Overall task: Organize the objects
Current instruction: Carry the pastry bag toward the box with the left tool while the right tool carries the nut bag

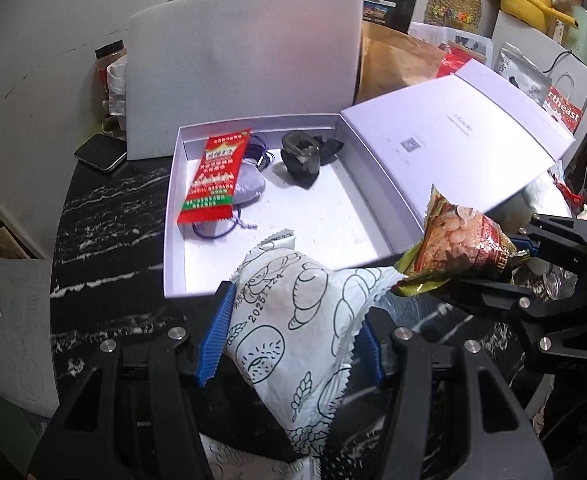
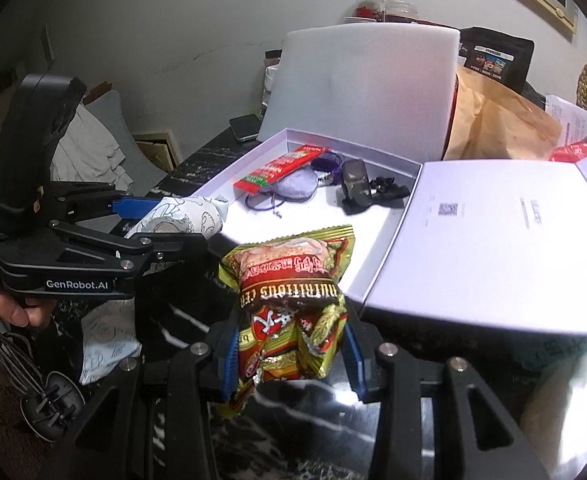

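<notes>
Two snack packets are held up off the dark marbled tabletop (image 1: 105, 216), one in each claw. The left gripper (image 1: 289, 344) has its blue ribbed pads (image 1: 217, 340) pressed into the sides of a puffy white packet printed with black line drawings of bread (image 1: 297, 320); the packet's far end reaches just over the near wall of the shallow white cardboard box (image 1: 173, 200). From the other side that same gripper (image 2: 161, 224) shows in profile, a hand (image 2: 9, 308) wrapped round its grip.

The right gripper (image 2: 289, 356) clamps a crinkled green-and-red foil snack bag (image 2: 293, 292) by its lower part, the bag standing upright between the blue pads (image 2: 231, 364) and hanging just short of the box's near edge (image 2: 389, 240). In the left camera the foil bag (image 1: 457, 244) hangs by the near right corner of the box, close to the tip of the white packet.

Inside the box lie a flat red sachet with green trim (image 1: 213, 176) resting partly on a pale lilac fabric pouch (image 1: 249, 188), a dark blue cord (image 1: 229, 228) looped under them, and a black plastic clip-like object (image 1: 301, 156) toward the back right. The box's white hinged lid (image 1: 453, 140) lies folded open to the right. A white foam board (image 1: 241, 64) stands upright behind the box, a dark phone (image 1: 101, 152) lies at its left foot, and a brown paper bag (image 1: 401, 60) sits behind the lid.
</notes>
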Action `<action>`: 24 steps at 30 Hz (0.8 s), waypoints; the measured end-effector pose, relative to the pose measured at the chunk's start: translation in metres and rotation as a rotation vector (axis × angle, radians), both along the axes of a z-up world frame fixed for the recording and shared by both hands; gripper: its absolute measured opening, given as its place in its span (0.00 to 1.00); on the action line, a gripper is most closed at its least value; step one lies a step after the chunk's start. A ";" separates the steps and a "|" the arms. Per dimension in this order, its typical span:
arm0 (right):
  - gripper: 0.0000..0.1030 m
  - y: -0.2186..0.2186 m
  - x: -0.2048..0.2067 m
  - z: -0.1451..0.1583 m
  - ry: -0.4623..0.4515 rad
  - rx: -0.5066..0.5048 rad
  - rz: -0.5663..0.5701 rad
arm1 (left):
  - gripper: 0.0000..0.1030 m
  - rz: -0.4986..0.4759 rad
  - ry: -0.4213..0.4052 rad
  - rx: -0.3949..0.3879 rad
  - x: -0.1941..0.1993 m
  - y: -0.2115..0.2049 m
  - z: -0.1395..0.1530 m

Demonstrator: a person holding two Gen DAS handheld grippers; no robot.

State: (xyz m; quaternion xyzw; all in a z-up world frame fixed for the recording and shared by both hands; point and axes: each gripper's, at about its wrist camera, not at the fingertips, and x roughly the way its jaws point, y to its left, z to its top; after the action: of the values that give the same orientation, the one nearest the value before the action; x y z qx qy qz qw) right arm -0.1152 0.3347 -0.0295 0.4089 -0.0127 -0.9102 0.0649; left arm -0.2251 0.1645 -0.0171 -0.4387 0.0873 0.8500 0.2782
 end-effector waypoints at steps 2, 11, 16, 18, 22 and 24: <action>0.41 0.002 -0.007 0.002 0.005 0.002 0.000 | 0.52 0.004 0.004 0.003 -0.010 0.000 0.002; 0.41 0.010 -0.053 0.005 -0.003 -0.025 0.005 | 0.48 0.003 0.022 -0.008 -0.047 0.012 0.001; 0.41 0.009 -0.070 -0.009 -0.034 -0.040 0.009 | 0.47 -0.003 0.028 -0.031 -0.061 0.021 -0.011; 0.41 0.008 -0.074 -0.014 -0.041 -0.038 0.013 | 0.46 -0.002 0.025 -0.033 -0.067 0.023 -0.015; 0.41 0.011 -0.082 -0.021 -0.053 -0.045 0.012 | 0.44 -0.004 0.021 -0.038 -0.075 0.025 -0.023; 0.41 0.012 -0.087 -0.024 -0.058 -0.046 0.009 | 0.44 0.000 0.022 -0.048 -0.081 0.027 -0.028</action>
State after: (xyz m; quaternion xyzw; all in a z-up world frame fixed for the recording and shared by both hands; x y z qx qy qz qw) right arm -0.2019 0.3470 -0.0537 0.4334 -0.0338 -0.8972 0.0782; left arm -0.3057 0.1912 -0.0447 -0.4360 0.1109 0.8524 0.2666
